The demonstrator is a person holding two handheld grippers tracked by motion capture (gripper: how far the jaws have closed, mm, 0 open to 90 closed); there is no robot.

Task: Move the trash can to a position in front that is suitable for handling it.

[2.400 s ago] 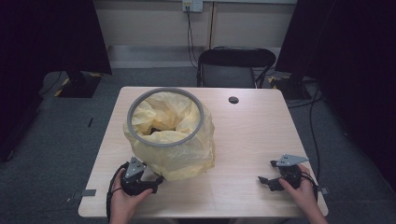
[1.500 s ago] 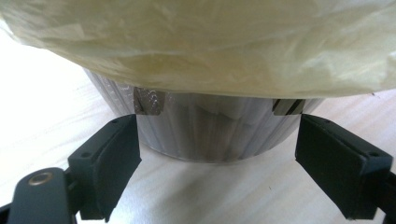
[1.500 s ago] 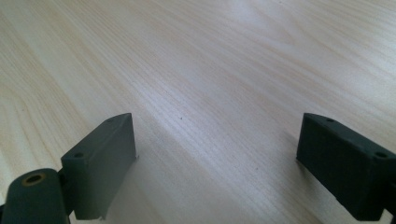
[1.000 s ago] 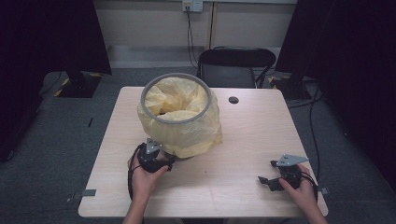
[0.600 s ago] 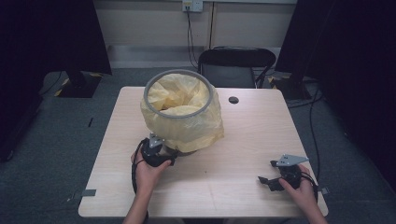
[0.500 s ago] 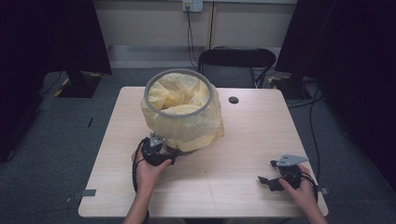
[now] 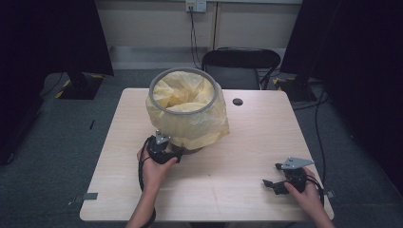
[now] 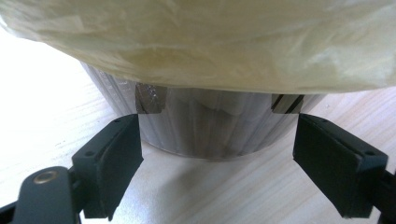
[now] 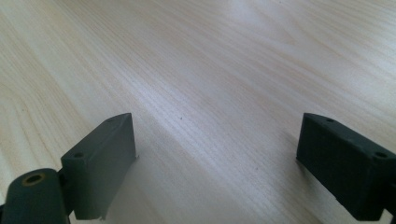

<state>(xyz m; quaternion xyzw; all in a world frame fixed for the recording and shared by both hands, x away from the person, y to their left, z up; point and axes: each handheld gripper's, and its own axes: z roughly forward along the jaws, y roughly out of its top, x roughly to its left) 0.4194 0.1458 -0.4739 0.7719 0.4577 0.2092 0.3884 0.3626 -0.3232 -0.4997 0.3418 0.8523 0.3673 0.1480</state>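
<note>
bin at the far middle, both tongs open

bin (image 7: pixel 184 111) stands upright on the table (image 7: pixel 247 137), toward twelve o'clock from the person and a little left of centre. a yellow bag (image 7: pixel 190 121) lines it, folded over the grey rim and hanging down the outside, so that a band of the ribbed grey wall (image 8: pixel 205 126) shows bare beneath the bag's hem. the left tongs (image 7: pixel 164 151) sit at the bin's seven o'clock, right at its base, held low in the left hand (image 7: pixel 153 172). in the left gripper view the jaws stand wide apart on either side of the bare wall, just short of it, closed on nothing. the right tongs (image 7: pixel 280 183) rest near the table's five o'clock corner, well apart from the bin, in the right hand (image 7: pixel 304 192); their jaws are spread too, with bare wood grain between them. a dark round hole (image 7: pixel 237 101) lies in the table at the bin's two o'clock.
</note>
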